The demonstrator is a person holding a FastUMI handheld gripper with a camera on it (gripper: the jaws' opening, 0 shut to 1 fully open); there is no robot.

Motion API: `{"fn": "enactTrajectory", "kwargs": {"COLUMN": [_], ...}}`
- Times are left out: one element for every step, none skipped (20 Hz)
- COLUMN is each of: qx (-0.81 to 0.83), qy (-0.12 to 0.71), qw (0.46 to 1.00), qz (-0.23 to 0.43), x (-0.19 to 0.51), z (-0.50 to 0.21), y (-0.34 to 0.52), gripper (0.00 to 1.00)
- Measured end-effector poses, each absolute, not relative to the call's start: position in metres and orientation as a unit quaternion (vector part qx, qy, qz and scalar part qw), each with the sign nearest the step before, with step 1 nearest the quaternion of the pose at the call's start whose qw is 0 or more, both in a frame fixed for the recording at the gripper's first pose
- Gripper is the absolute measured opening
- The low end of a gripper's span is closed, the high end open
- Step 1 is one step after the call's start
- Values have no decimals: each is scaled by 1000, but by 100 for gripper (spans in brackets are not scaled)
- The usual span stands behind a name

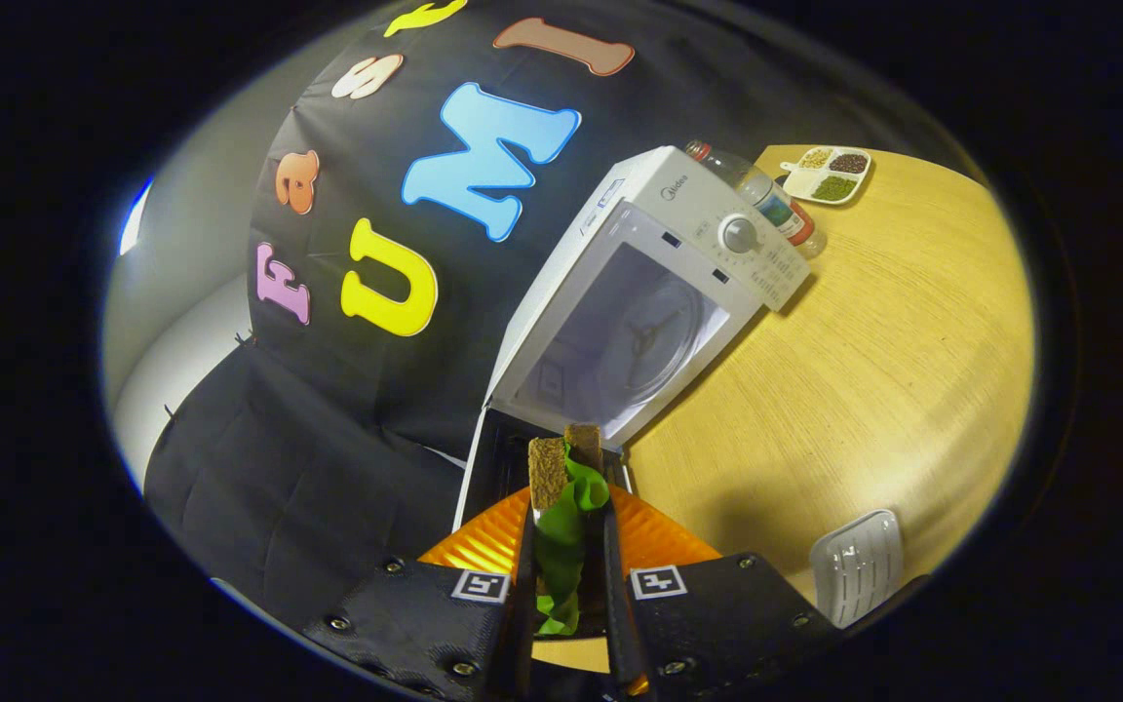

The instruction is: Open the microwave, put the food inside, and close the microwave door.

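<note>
Gripper view: gripper (569, 546) closed on sandwich (566, 487) (lettuce seemingly loose); carried tilted, it could snag the open microwave (639, 292) door (498, 463).

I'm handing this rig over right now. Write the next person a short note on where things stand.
Gripper: shut on the sandwich, bread slices with green lettuce, both fingers pressing its sides.
Microwave: on the wooden table, door swung open, cavity with its glass plate free; sandwich held just in front of the opening.
Nearby: a bottle and a divided dish beyond the microwave, a white ridged item on the table to the right of the fingers.
Done: door opened, food picked up.
Left: set food inside, let go, close the door.
</note>
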State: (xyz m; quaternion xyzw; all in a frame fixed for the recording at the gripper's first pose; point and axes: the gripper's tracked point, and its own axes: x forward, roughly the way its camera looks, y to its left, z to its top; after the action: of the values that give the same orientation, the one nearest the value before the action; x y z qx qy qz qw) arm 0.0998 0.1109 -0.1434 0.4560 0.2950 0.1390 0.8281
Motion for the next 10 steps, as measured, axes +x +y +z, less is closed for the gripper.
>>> {"fn": "enactTrajectory", "kwargs": {"qx": [457, 459, 460, 463, 466, 469, 472, 475, 478, 482], "qy": [290, 282, 276, 269, 264, 260, 254, 249, 244, 238], "qw": [830, 832, 834, 835, 836, 836, 836, 837, 837, 837], "qz": [137, 132, 128, 124, 121, 118, 113, 108, 105, 102], "x": [108, 115, 123, 131, 139, 145, 153, 160, 169, 177], "z": [-144, -144, -145, -148, -150, -153, -155, -157, -161, -163], "y": [117, 121, 125, 129, 132, 135, 136, 138, 140, 142], "gripper": [31, 30, 30, 30, 30, 30, 30, 30, 30, 30]}}
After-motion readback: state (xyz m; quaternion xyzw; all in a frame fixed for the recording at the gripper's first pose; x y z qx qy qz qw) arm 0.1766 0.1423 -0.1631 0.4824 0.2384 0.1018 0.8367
